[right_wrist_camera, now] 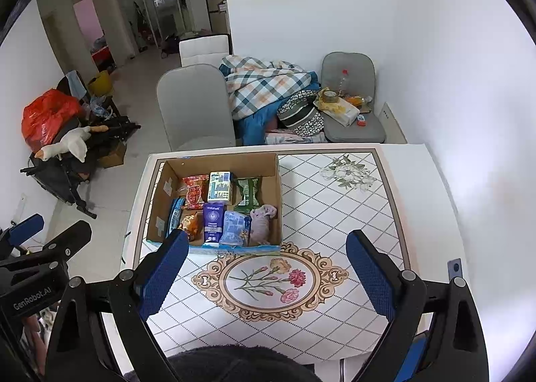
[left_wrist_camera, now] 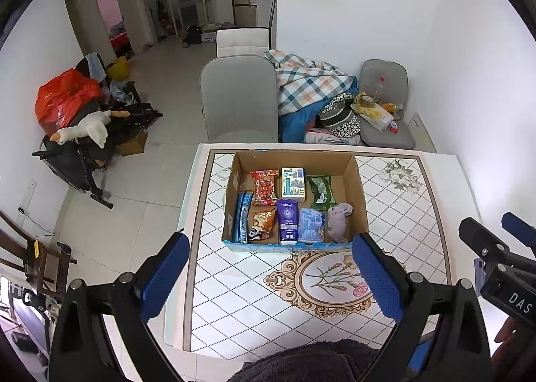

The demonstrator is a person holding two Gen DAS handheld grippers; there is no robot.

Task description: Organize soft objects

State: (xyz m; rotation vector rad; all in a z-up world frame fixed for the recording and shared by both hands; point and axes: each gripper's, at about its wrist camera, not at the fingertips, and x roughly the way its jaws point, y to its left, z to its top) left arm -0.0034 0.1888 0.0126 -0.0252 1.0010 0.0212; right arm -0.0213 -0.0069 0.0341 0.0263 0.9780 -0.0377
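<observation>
An open cardboard box [left_wrist_camera: 356, 187] stands on the patterned table [left_wrist_camera: 301, 315]; it also shows in the right wrist view [right_wrist_camera: 278, 201]. Inside lie several soft packets in rows: a red snack bag [left_wrist_camera: 264, 187], a tissue pack [left_wrist_camera: 293, 182], a green packet [left_wrist_camera: 321, 192], a purple pack [left_wrist_camera: 287, 221], a blue pack [left_wrist_camera: 311, 224] and a mauve cloth [left_wrist_camera: 338, 221]. My left gripper [left_wrist_camera: 271, 276] is open and empty, held above the table before the box. My right gripper [right_wrist_camera: 268, 273] is open and empty beside it.
A grey chair [left_wrist_camera: 239, 97] stands behind the table, and another chair [left_wrist_camera: 385, 107] with clutter and a checked blanket [left_wrist_camera: 308, 80] sits by the wall. A stroller with bags and a plush goose [left_wrist_camera: 83, 129] is at left. Dark fabric [left_wrist_camera: 311, 362] lies at the bottom edge.
</observation>
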